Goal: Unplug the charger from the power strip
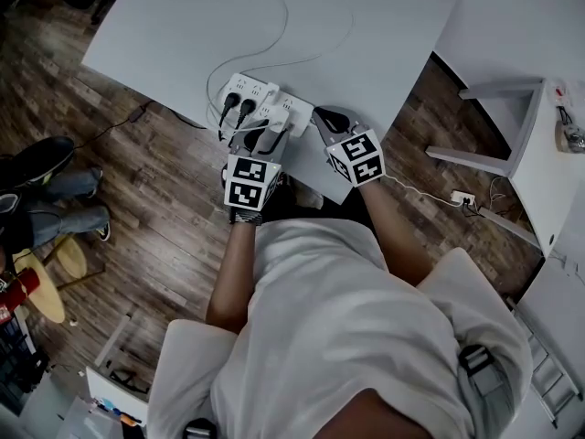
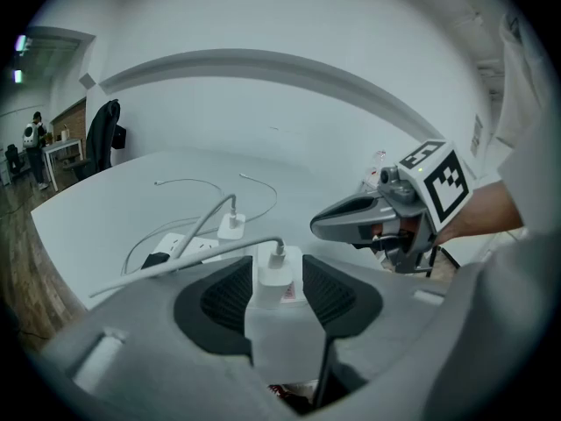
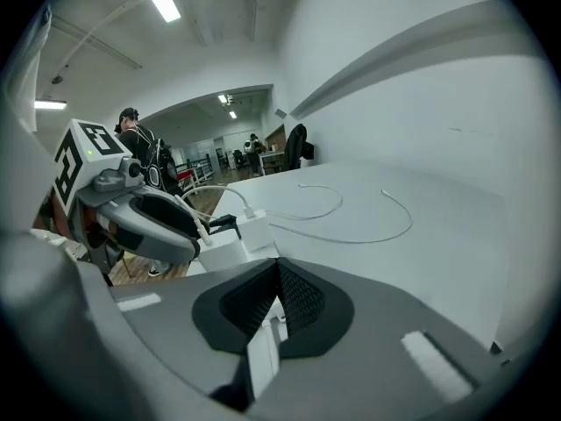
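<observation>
The charger (image 2: 277, 318) stands right in the gap of the left tool (image 2: 276, 263). It is a white block whose long axis runs along the jaws, from deep in the throat out to the tips. Its white cable (image 2: 193, 257) leaves the end at the tips and trails off to the tool's left. The left tool is released: its jaws stand apart, with one ribbed pad just beside each flank of the block. Whether the pads graze the plastic I cannot tell.

Beyond the tips and a little left, a second white plug (image 2: 230, 226) sits in the same power strip (image 2: 188, 248), with a black plug (image 2: 158, 259) further left. Both lie outside the jaws.

The right tool (image 3: 279, 266) is clenched on nothing, its pads meeting at the tips. A white sliver low in the slit behind them is probably the counter (image 1: 384, 26) beneath. Seen from the left tool, it hangs to the right and slightly ahead, by the strip's right end and apart from the charger.

The left hand is plainly the nearer one. I judge the coming move to be a squeeze across the block's short width, then a pull along its long axis, away from the strip. The right tool looks placed to press the strip down, since it would likely lift otherwise.
</observation>
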A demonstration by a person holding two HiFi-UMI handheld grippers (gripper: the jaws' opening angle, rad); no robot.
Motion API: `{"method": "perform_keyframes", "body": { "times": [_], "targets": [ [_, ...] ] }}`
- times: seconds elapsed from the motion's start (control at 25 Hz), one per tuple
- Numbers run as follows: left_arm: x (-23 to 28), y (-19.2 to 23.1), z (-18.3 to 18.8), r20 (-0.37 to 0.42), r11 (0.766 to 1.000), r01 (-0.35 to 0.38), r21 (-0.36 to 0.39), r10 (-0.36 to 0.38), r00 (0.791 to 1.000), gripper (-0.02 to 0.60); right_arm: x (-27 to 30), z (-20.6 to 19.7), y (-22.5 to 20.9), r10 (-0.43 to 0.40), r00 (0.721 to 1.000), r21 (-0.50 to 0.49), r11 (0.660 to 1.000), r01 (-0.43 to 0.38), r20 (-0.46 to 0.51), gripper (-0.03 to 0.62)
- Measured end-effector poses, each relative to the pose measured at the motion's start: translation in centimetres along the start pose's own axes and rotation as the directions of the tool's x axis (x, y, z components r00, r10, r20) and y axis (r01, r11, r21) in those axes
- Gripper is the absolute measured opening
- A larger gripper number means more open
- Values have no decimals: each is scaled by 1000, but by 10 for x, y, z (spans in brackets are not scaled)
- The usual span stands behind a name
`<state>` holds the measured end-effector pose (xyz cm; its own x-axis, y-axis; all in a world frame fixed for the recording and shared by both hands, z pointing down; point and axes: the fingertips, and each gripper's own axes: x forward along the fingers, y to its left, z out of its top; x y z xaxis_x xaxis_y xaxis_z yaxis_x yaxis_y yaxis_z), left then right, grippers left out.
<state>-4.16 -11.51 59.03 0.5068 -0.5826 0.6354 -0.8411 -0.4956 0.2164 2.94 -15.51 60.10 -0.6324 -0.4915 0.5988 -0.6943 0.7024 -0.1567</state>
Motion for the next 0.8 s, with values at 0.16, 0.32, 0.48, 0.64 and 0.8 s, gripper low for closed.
{"method": "perform_keyframes", "body": {
  "times": [0.16,0.32,0.48,0.64,0.8],
  "targets": [
    [9,3,3,-8,1000,-10,-5,10,1000,181,14,-5,0,17,1000,7,1000,-17,-25,2],
    [20,9,-1,-24,1000,-24,-12,24,999,184,27,-15,-1,35,998,5,999,-34,-61,3],
    [29,9,-3,-41,1000,-24,-17,23,999,186,36,-26,-5,40,995,2,999,-40,-96,3],
    [36,14,-10,-39,999,-24,-31,23,999,186,43,-31,-6,24,993,-43,999,-29,-112,3],
    [38,16,-11,-37,999,-27,-44,26,999,184,44,-31,-5,18,995,-33,999,-21,-96,3]
  ]
}}
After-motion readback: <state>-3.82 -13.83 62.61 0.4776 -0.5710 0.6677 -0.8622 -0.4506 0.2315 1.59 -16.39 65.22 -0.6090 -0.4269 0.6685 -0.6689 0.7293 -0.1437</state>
